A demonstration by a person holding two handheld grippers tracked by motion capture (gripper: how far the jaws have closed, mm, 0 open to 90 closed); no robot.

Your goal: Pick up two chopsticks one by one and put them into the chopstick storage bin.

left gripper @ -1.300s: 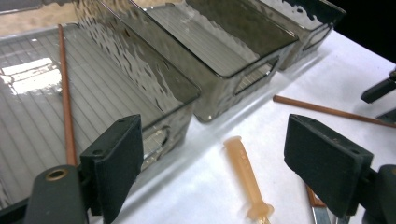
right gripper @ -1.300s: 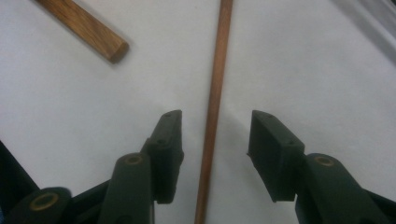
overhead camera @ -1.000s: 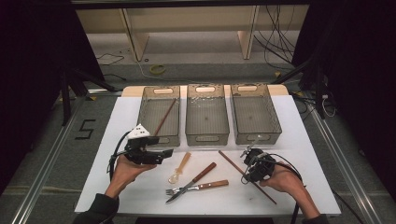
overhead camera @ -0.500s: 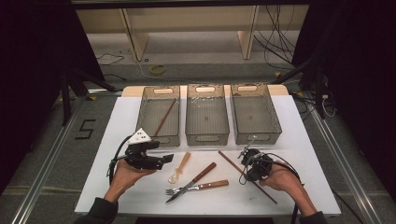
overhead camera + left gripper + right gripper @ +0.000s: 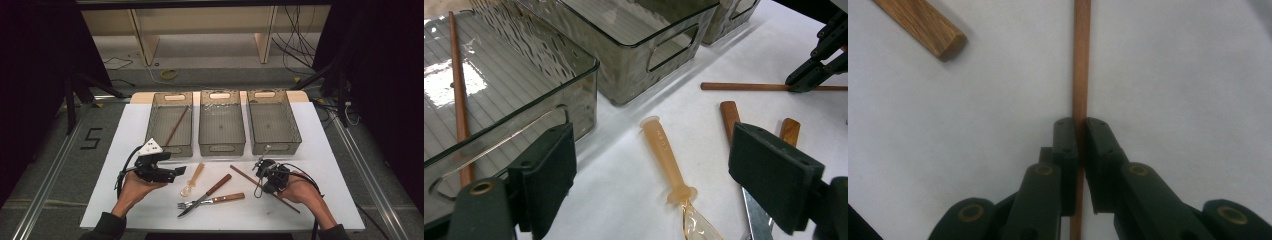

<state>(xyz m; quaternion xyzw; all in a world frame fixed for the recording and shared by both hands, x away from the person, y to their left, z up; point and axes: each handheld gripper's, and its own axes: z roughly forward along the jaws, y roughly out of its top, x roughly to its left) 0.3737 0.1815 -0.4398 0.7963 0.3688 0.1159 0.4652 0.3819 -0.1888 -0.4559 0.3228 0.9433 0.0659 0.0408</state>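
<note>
1. A white worktop (image 5: 330, 150) carries everything; three smoky clear bins stand in a row along its far edge.
2. The left bin (image 5: 169, 122) sits nearest the far left corner and holds one wooden chopstick (image 5: 176, 126) lying at a slant, its top end leaning toward the bin's far right corner.
3. Just in front of that bin, near the left edge, the left gripper (image 5: 172, 172) rests in a person's hand. Its jaws stand wide apart with nothing between them. In the left gripper view the bin's near wall sits close behind its left pad (image 5: 546, 175).
4. Right of it, toward the middle of the near edge, lies a clear amber spoon (image 5: 192, 180), bowl toward the near edge.
5. Next come a knife (image 5: 207, 192) and a fork (image 5: 212, 201), both wood-handled, crossing near their metal ends, handles pointing right.
6. The middle bin (image 5: 222, 122) stands behind them and shows nothing inside.
7. Right of the cutlery, a second chopstick (image 5: 245, 176) lies flat on the worktop, slanting from mid-table toward the near right corner.
8. The right gripper (image 5: 260, 168) has just been closing, and its jaws now pinch this chopstick; the right gripper view shows both pads pressed against the stick (image 5: 1080, 60), with the fork's handle end (image 5: 923, 25) well apart from it.
9. The right bin (image 5: 272, 122) stands behind that gripper, toward the far right corner.
</note>
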